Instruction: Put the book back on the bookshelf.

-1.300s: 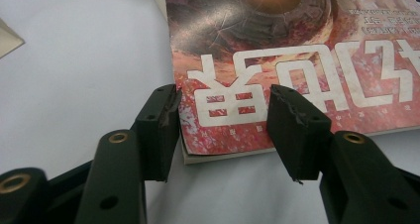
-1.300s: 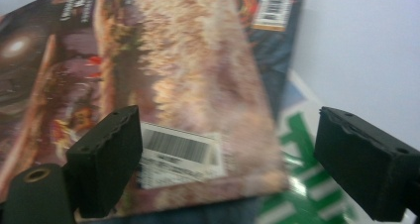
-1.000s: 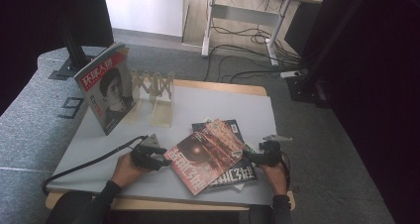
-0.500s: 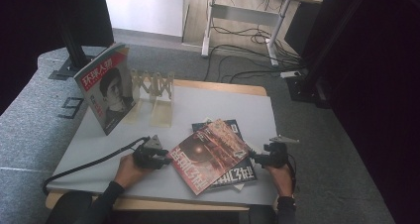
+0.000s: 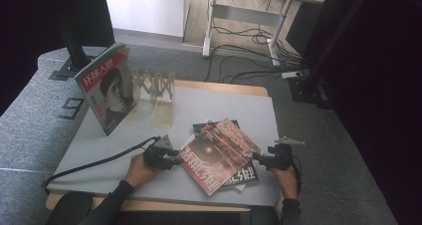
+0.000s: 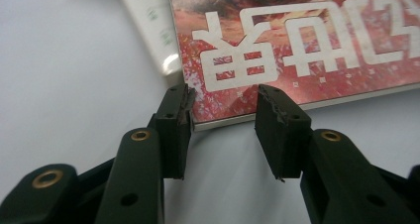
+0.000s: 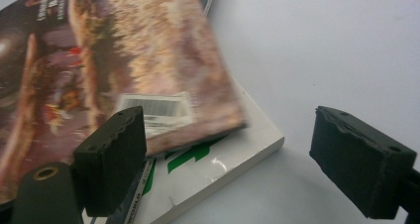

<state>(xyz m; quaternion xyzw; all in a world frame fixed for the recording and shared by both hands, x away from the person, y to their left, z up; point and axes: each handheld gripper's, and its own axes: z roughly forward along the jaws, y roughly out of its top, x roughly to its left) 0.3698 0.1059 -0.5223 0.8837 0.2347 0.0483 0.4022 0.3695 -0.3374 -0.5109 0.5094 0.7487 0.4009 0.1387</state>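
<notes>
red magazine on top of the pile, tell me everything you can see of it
The red magazine is a thin, glossy softcover with a dark red and orange cover picture and large white characters along one edge. A white barcode label sits near one corner. It lies flat, cover up, askew on top of other magazines on the grey table. The left gripper straddles its corner with jaws apart, having just closed further; the right gripper stands open at the opposite corner.

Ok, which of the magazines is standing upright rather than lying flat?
The portrait-cover magazine at the table's far left, leaning against the wooden rack. The red-cover magazine and those beneath it lie flat in a pile.
</notes>
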